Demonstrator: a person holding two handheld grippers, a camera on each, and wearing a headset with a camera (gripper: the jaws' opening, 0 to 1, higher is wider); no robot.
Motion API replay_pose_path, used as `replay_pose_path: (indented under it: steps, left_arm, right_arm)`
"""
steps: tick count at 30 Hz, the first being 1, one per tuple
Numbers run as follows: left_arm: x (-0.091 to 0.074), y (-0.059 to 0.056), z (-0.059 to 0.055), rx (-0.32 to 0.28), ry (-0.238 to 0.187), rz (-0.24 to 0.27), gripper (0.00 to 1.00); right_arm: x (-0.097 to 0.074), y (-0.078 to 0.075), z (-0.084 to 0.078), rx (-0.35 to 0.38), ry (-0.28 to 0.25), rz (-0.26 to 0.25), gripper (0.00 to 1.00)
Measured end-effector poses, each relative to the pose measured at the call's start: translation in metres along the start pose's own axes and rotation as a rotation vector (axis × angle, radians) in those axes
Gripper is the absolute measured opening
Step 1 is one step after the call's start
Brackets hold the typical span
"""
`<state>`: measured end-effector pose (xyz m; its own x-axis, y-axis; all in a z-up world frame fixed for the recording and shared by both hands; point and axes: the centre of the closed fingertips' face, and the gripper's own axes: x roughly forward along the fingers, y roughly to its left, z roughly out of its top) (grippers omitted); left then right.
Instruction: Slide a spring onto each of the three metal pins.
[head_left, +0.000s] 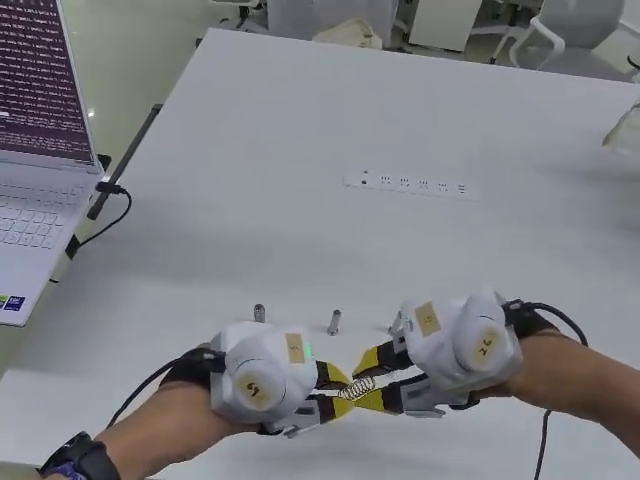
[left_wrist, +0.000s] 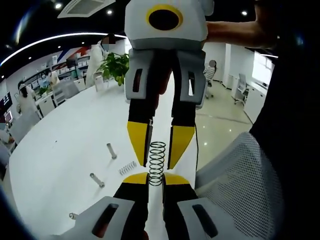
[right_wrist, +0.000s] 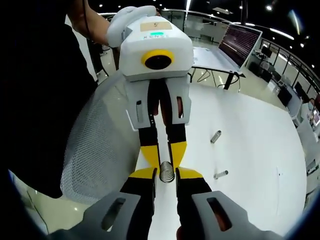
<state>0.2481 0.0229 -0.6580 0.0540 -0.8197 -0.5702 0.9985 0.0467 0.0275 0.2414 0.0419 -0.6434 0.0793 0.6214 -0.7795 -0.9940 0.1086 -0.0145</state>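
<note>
A small steel spring (head_left: 352, 386) hangs just above the white table's near edge, between two grippers that meet tip to tip. My left gripper (left_wrist: 155, 181) is shut on one end of the spring (left_wrist: 156, 161). My right gripper (right_wrist: 166, 176), coming from the opposite side, is shut on the spring (right_wrist: 166, 171) too. In the head view the left gripper (head_left: 337, 392) sits left of the right gripper (head_left: 369, 377). Three short metal pins stand bare just beyond them: pin (head_left: 259, 313), pin (head_left: 334, 322), and pin (head_left: 397, 323) partly behind the right gripper.
A second spring (left_wrist: 127, 168) lies loose on the table beside the pins. An open laptop (head_left: 30, 150) with a black cable (head_left: 100, 225) sits at the left edge, and a white power strip (head_left: 410, 184) lies mid-table. A grey mesh chair (right_wrist: 95, 145) stands below the near edge.
</note>
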Motion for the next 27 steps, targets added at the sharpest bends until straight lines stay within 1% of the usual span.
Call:
replay_pose_path:
  steps: [3, 7, 10, 13, 22, 27]
  left_arm:
    - [0.001, 0.000, 0.001, 0.004, 0.000, -0.002, 0.02]
    - [0.001, -0.002, 0.003, 0.005, -0.003, -0.007, 0.02]
    - [0.002, -0.002, 0.001, 0.008, 0.002, -0.009, 0.02]
    - [0.002, -0.002, 0.001, 0.006, -0.001, -0.014, 0.02]
    - [0.002, -0.003, 0.001, 0.003, 0.005, -0.020, 0.02]
    - [0.004, -0.003, -0.002, -0.001, 0.011, -0.017, 0.02]
  right_arm:
    - [0.001, 0.000, 0.001, -0.006, 0.000, 0.005, 0.11]
    - [0.004, 0.001, -0.002, -0.015, 0.013, 0.019, 0.10]
    - [0.005, 0.002, -0.002, -0.020, 0.016, 0.024, 0.09]
    - [0.006, 0.003, -0.006, -0.036, 0.037, 0.032, 0.10]
    - [0.007, 0.003, -0.007, -0.042, 0.049, 0.042, 0.09]
    - [0.009, 0.003, -0.009, -0.048, 0.059, 0.040, 0.08]
